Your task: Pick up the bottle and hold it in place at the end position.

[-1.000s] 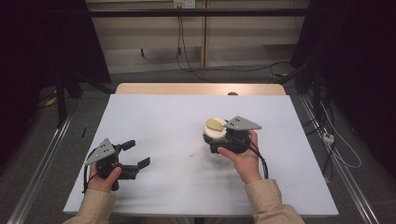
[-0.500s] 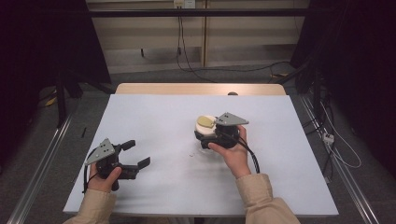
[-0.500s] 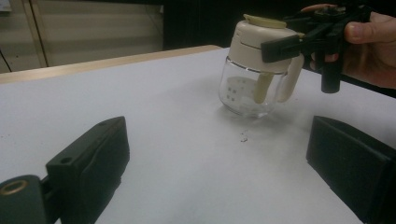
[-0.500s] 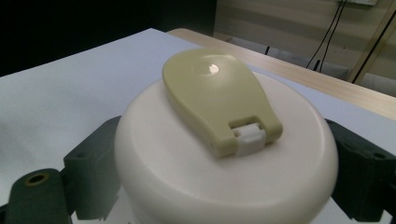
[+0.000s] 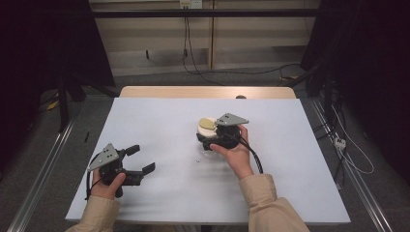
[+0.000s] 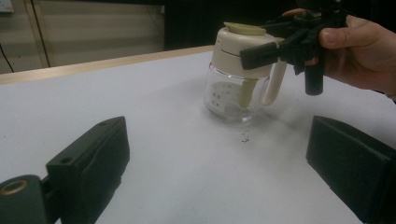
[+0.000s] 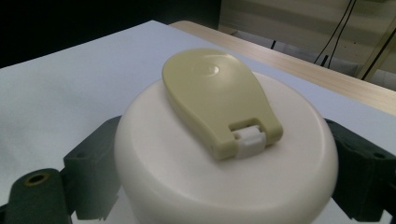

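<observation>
Room: dark surround, pale panelled wall at the back, cables hanging down it and trailing on the grey floor.
Counter: white-topped counter (image 5: 159, 121) with a light wood strip along its far edge; metal rails run along both sides on the floor.
Person: both forearms in beige sleeves come in from the near edge, one hand on each tool.
Right hand-held gripper: right hand-held gripper (image 5: 212, 137) sits near the counter's middle, grey three-cornered plate on top, cable trailing back past the wrist. Its black jaws stand either side of the jar's cream cap, pinching it; seen the same way from the left gripper view (image 6: 268, 51).
Left hand-held gripper: left hand-held gripper (image 5: 140, 158) is at the near left of the counter, well apart from the jar, jaws spread wide with bare counter between them.
Jar: small clear glass jar with a cream plastic cap and an olive flip lid (image 6: 240, 70) stands upright on the counter, a cream handle down its side; flip lid lies shut on the cap (image 7: 219, 100).
Speck: tiny dark speck (image 6: 244, 138) on the counter just in front of the jar.
</observation>
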Demonstrator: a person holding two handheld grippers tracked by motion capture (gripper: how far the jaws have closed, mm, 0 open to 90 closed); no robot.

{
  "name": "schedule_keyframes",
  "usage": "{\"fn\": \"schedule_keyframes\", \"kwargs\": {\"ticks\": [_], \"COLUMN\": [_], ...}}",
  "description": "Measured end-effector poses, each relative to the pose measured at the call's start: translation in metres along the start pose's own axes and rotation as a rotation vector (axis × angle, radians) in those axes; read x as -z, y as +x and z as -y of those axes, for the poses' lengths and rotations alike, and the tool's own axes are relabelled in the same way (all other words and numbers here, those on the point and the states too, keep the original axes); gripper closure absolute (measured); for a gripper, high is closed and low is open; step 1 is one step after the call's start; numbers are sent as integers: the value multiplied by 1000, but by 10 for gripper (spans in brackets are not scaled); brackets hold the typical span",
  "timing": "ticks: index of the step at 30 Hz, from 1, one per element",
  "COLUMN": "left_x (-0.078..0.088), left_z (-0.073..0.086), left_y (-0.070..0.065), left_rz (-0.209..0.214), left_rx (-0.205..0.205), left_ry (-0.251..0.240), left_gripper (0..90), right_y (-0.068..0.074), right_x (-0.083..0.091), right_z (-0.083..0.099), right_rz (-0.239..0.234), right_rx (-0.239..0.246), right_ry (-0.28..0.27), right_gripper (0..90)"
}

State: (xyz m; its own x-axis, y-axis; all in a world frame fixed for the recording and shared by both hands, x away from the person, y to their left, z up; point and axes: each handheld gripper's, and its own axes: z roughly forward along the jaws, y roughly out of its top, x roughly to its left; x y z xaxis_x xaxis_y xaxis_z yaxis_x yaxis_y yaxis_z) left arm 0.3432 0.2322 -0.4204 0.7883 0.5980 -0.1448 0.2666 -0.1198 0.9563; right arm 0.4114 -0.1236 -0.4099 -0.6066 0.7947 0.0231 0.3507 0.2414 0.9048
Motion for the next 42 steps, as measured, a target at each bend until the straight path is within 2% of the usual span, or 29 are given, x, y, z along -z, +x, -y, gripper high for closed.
{"fn": "schedule_keyframes", "kwargs": {"ticks": [15, 22, 28, 36, 42], "left_x": [-1, -2, -2, -2, -3], "left_z": [0, 1, 0, 0, 0], "left_y": [1, 0, -1, -1, -1], "left_rz": [-1, 1, 1, 0, 0], "left_rx": [0, -3, -4, -6, -5], "left_ry": [3, 8, 8, 8, 8], "left_gripper": [57, 57, 57, 57, 57], "right_y": [-1, 3, 4, 5, 3], "right_x": [-10, -11, -9, -3, 2], "right_z": [1, 1, 1, -1, -4], "right_rz": [-30, -25, -20, -8, -22], "right_rx": [-25, -3, 7, -5, -30], "right_ry": [7, 12, 22, 33, 0], "right_gripper": [112, 111, 108, 105, 107]}}
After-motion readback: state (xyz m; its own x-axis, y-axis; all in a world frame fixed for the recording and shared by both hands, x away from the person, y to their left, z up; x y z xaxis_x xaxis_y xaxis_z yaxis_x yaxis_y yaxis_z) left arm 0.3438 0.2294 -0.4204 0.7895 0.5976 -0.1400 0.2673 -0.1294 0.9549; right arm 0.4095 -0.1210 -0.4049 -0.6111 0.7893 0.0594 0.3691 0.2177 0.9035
